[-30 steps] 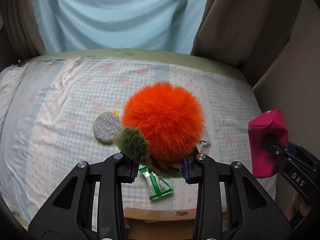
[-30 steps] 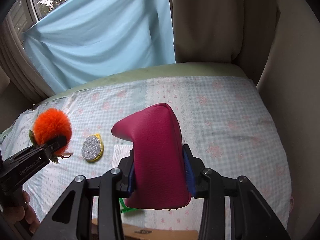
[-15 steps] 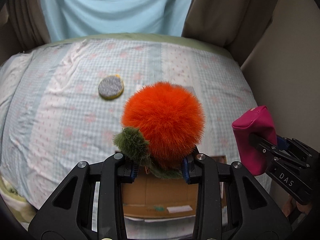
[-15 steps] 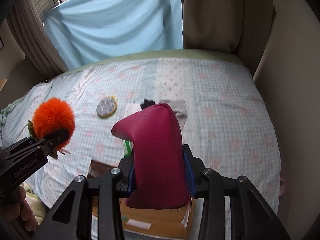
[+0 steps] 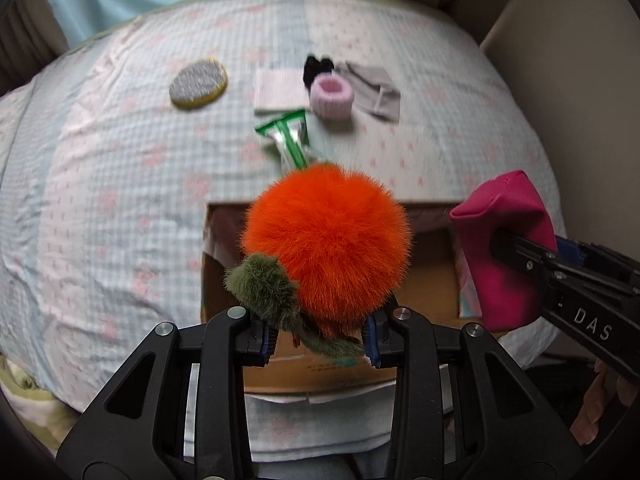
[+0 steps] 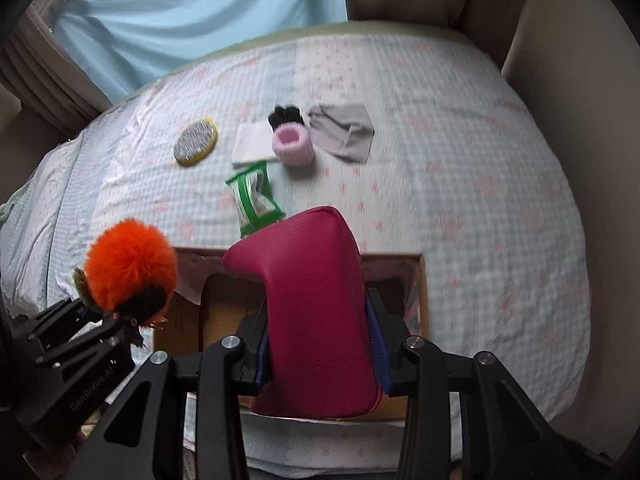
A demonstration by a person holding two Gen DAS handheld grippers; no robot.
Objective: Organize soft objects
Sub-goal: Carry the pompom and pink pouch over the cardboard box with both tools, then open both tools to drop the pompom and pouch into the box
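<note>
I hold two soft items over the cardboard box [image 5: 424, 280], which sits at the near edge of the bed [image 5: 100, 200]. The box is my landmark for everything below.

State of the claws:
- The left gripper [image 5: 320, 338] pinches the orange pompom [image 5: 326, 240] at its base, next to the green tuft [image 5: 264, 284]. The pompom hangs above the left half of the box opening.
- The right gripper [image 6: 320, 354] pinches the pink pouch [image 6: 316, 308] across its lower body. The pouch hangs above the middle of the box.

Procedure for the drop, as I judge it:
1. I bring each item lower into the opening before I spread the jaws. The pompom is light and could roll off the box wall onto the bed.
2. I release one side at a time. The pouch looks the heavier piece; I would set it down first, toward the right wall of the box, so it leaves room.
3. I keep the two grippers apart over the box; they are near each other and could collide.

Beyond the box, on the bed, wait the green packet [image 6: 254, 198] just behind it, then the pink band [image 6: 290, 144], white cloth [image 6: 252, 142], grey cloth [image 6: 344, 130], black item [image 6: 285, 115] and round sponge [image 6: 197, 146].
</note>
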